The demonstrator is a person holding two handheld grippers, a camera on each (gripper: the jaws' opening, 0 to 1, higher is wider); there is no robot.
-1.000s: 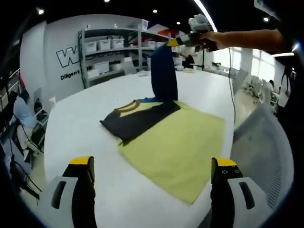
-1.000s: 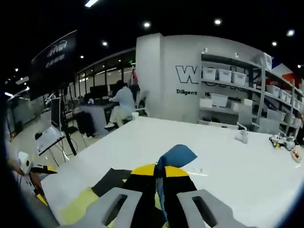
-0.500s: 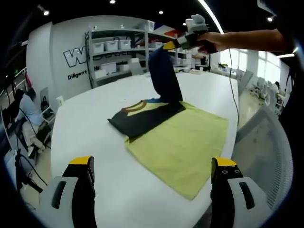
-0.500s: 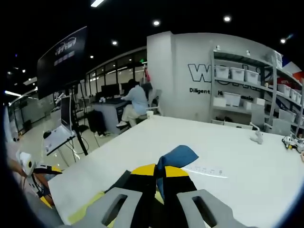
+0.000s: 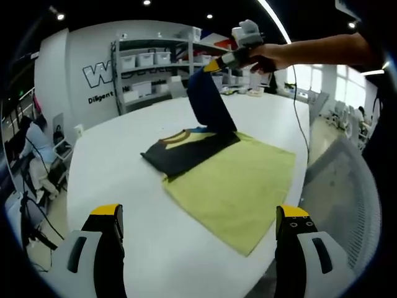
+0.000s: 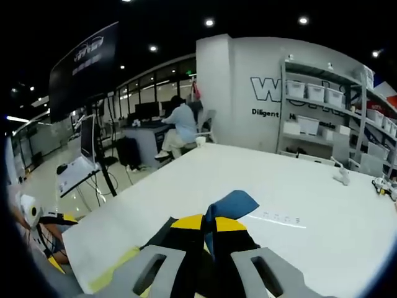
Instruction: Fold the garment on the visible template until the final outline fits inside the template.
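Note:
A dark garment (image 5: 186, 152) with a yellow collar lies on the yellow-green template (image 5: 239, 186), on a white table (image 5: 118, 186). One part of it (image 5: 208, 105) is lifted steeply above the rest. My right gripper (image 5: 224, 61), held by a person's hand, is shut on the top of that raised part. In the right gripper view, the right gripper (image 6: 209, 228) pinches blue fabric (image 6: 231, 203), with the dark garment (image 6: 162, 233) and a strip of template (image 6: 115, 270) below. My left gripper (image 5: 198, 214) hovers open over the table's near edge, well short of the template.
Shelves with white bins (image 5: 146, 59) stand behind the table. A mesh chair (image 5: 341, 186) is off the table's right edge. A person sits at a desk (image 6: 180, 127) beyond the far side. Small objects (image 6: 341, 177) lie on the far table.
The right gripper has carried the raised part of the garment a little to the left over the flat part. The left gripper's jaws stay open.

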